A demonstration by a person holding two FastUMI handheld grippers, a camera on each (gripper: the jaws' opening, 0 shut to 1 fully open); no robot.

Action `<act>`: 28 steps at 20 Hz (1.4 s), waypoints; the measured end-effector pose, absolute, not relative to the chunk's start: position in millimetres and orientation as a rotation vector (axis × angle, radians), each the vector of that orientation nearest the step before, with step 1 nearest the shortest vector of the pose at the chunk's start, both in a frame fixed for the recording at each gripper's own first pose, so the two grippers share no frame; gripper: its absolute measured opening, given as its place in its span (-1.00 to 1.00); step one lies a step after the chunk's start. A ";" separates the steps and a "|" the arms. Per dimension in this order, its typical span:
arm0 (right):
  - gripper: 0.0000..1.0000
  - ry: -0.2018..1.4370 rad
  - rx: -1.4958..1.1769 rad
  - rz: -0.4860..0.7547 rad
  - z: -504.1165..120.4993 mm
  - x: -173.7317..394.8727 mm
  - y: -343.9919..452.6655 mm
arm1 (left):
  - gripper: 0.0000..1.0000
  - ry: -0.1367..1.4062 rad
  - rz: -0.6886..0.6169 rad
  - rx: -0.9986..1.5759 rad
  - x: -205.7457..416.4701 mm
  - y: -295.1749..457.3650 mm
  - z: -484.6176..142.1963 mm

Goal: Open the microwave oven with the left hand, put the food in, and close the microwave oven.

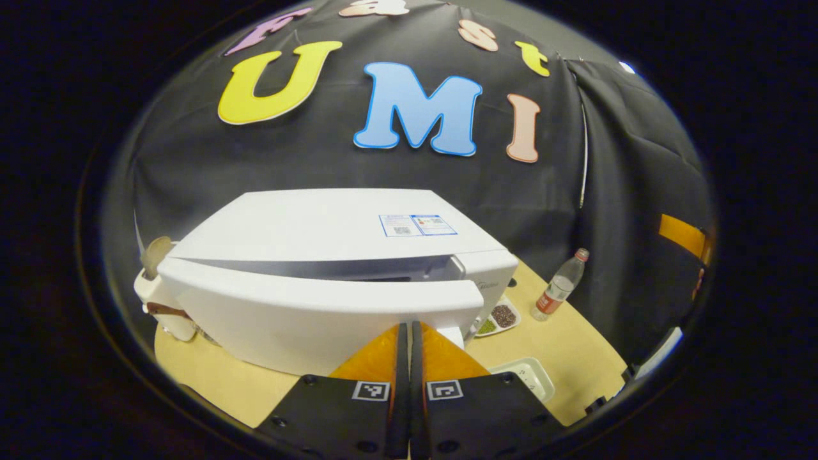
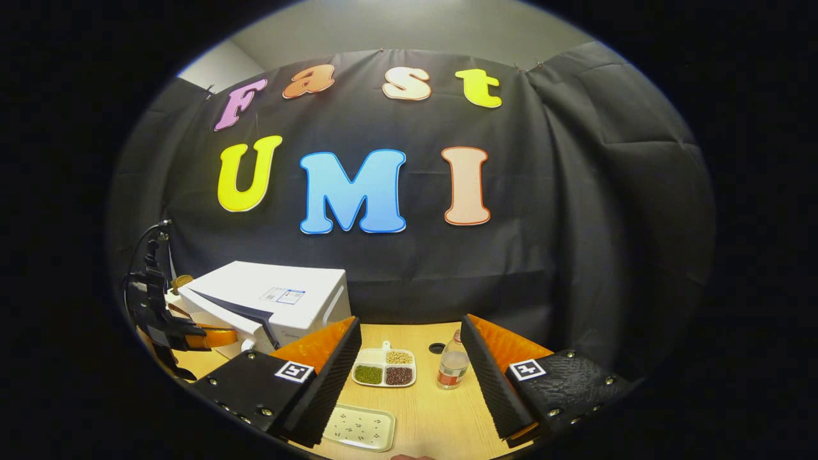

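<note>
The white microwave (image 1: 319, 230) stands close ahead in the left gripper view, its door (image 1: 307, 313) swung slightly ajar with a dark gap along the top. My left gripper (image 1: 406, 327) is shut, its tips against the door's front near the right end, with nothing visible between the fingers. The food, a white divided dish (image 2: 385, 367) of green, dark and pale beans, lies on the table right of the microwave (image 2: 275, 300). My right gripper (image 2: 409, 358) hangs open above the table, short of the dish. The left gripper (image 2: 192, 337) also appears at the microwave door.
A clear plastic bottle (image 2: 452, 367) with a red label stands just right of the dish (image 1: 498, 317). A flat white tray (image 2: 359, 427) lies near the table's front edge. A white object (image 1: 156, 287) sits behind the door's left end. The wooden table (image 2: 434, 415) ends at black cloth.
</note>
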State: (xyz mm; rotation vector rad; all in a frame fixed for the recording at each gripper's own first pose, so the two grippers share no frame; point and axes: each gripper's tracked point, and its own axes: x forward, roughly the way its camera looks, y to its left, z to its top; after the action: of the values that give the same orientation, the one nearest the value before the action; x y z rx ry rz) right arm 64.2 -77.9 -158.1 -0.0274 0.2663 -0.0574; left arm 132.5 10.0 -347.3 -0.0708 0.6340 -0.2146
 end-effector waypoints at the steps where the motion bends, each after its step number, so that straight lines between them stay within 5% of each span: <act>1: 0.91 0.268 -0.022 -0.062 -158.1 64.8 -78.7 | -0.86 0.636 -0.216 -0.071 136.4 8.5 -347.6; 28: 0.91 0.260 -0.049 -0.039 -156.6 68.5 -74.3 | -0.86 0.584 -0.185 -0.014 160.8 11.3 -344.9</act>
State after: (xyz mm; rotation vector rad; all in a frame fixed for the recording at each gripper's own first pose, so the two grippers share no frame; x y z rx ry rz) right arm 68.5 -74.3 -156.6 -0.0487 0.2603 -0.0391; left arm 160.8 11.3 -344.9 -0.0143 0.5838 -0.1855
